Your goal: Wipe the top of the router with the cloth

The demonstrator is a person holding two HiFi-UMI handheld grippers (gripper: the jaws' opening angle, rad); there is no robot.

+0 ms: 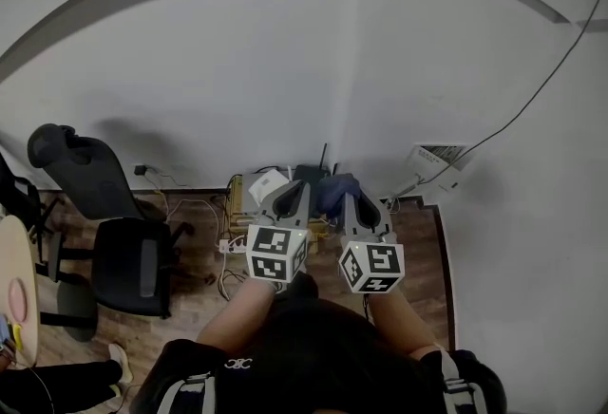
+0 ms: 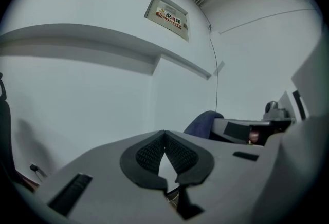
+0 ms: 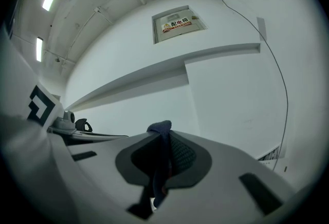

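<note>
In the head view both grippers hang side by side over a low wooden stand (image 1: 235, 203) against the white wall. A black router (image 1: 309, 176) with an upright antenna sits on that stand, just beyond the jaws. My right gripper (image 1: 345, 197) (image 3: 160, 133) is shut on a dark blue cloth (image 1: 336, 189) (image 3: 160, 127), which bulges out above the jaw tips. My left gripper (image 1: 295, 186) (image 2: 164, 133) is shut with nothing between its pads. The cloth (image 2: 204, 122) also shows at the right of the left gripper view. Both gripper cameras face the wall, so neither shows the router.
A white box (image 1: 266, 184) lies on the stand left of the router. Cables (image 1: 195, 213) trail over the wooden floor. A black office chair (image 1: 133, 265) stands at the left, a round table (image 1: 21, 284) further left. A wall panel (image 3: 177, 24) hangs high up.
</note>
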